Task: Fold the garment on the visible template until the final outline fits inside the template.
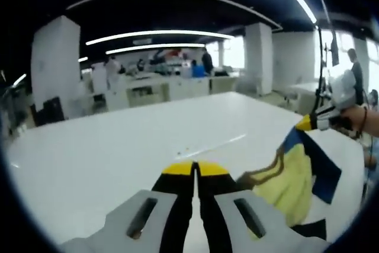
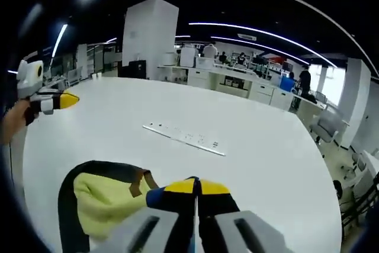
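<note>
A: What does the surface look like?

B: A broad, glossy white table, bare across most of its top, with a long white strip lying flat near the middle in the right gripper view. Behind it stand white pillars, white counters, people in the distance and curved ceiling light strips.

A: And the grippers?

B: The left gripper has its yellow-tipped jaws pressed together with nothing between them. The right gripper is clamped on the yellow, navy and brown fabric garment.

A: Where is that garment?

B: Hanging from the right gripper's tips above the table, drooping below them in the left gripper view.
</note>
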`<act>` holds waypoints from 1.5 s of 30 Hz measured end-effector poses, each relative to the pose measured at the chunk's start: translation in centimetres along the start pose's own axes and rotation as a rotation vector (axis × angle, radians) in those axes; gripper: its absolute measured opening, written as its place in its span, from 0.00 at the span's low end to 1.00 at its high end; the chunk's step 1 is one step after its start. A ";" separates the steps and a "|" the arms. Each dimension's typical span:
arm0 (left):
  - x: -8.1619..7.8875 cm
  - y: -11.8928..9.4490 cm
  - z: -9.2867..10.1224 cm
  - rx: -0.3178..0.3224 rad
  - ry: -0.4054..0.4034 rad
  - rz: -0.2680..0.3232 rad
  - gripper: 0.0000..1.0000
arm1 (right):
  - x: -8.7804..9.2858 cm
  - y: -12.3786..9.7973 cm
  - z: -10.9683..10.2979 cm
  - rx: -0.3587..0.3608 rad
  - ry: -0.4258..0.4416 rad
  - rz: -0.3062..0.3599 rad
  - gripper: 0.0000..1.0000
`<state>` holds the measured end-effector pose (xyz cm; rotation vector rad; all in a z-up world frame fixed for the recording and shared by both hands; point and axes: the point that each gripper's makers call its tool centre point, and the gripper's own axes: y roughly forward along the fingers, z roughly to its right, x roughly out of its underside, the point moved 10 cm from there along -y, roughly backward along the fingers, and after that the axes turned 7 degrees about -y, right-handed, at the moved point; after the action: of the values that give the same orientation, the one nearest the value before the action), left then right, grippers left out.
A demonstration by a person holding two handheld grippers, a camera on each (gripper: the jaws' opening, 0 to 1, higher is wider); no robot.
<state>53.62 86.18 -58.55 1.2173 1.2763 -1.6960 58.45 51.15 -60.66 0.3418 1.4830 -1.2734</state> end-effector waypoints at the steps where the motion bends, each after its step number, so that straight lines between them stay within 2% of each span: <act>1: 0.1 0.1 -0.1 -0.002 -0.001 -0.005 0.00 | 0.3 0.0 0.0 0.004 0.005 -0.012 0.00; 6: 1.6 0.7 -0.2 0.001 -0.031 -0.053 0.00 | 0.9 0.5 0.4 0.002 0.026 -0.032 0.00; 9: 2.8 1.7 -0.6 0.006 -0.068 -0.101 0.00 | 1.2 0.9 0.3 -0.005 0.029 -0.047 0.00; 12: 3.7 2.1 -0.4 -0.005 -0.063 -0.142 0.00 | 1.5 0.8 0.2 -0.007 0.041 -0.056 0.00; 15: 4.7 2.7 -0.5 0.014 -0.077 -0.197 0.00 | 1.8 0.8 0.1 -0.016 0.045 -0.066 0.00; 19: 6.0 3.2 -0.4 0.004 -0.102 -0.273 0.15 | 2.2 0.8 0.0 -0.021 0.050 -0.078 0.00; 22: 6.8 3.6 -0.6 0.018 -0.086 -0.310 0.12 | 2.5 0.7 -0.1 -0.028 0.051 -0.094 0.00; 27: 8.1 3.7 -0.4 0.043 -0.116 -0.371 0.13 | 3.3 0.5 -0.5 -0.039 0.052 -0.121 0.00; 32: 9.3 3.8 0.3 0.025 -0.113 -0.414 0.12 | 3.8 0.4 -0.8 -0.047 0.051 -0.142 0.00; 35: 9.7 3.9 0.4 0.042 -0.146 -0.421 0.10 | 4.0 0.4 -0.8 -0.046 0.043 -0.151 0.00; 42: 10.3 3.4 0.8 0.035 -0.141 -0.474 0.08 | 4.3 0.4 -0.9 -0.051 0.034 -0.165 0.00; 45: 10.7 3.1 1.2 0.017 -0.120 -0.517 0.05 | 4.4 0.4 -1.1 -0.050 0.039 -0.171 0.00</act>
<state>52.57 84.26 -69.52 0.8164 1.5963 -2.1047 56.63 50.46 -64.75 0.2110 1.6018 -1.3682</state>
